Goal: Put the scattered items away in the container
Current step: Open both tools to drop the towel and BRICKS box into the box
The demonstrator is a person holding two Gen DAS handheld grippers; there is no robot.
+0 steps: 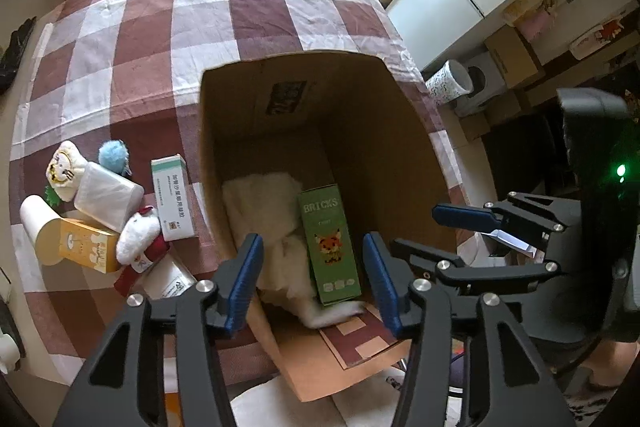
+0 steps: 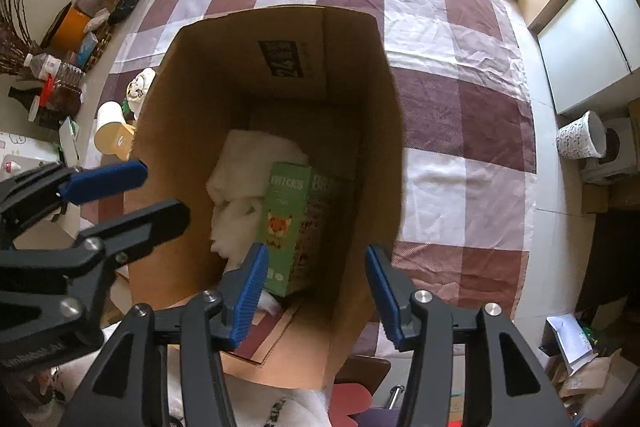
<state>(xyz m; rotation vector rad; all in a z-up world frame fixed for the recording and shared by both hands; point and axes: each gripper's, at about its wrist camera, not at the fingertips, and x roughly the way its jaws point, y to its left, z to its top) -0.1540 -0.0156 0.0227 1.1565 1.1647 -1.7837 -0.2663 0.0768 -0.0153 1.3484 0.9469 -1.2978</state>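
Our left gripper (image 1: 314, 277) and right gripper (image 2: 316, 289) both spread wide, empty, above the tall cardboard box (image 1: 362, 115), green bricks carton (image 1: 328, 247) inside against white fluff (image 1: 264, 203), loose toys (image 1: 96, 199) at nine o'clock

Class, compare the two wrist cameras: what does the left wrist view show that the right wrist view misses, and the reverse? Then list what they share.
Only the left wrist view shows the white medicine box, the blue pompom and the white plush beside the carton.

Only the right wrist view shows the bottles on the side counter.

Both show the cardboard box holding the green BRICKS box and white fabric.
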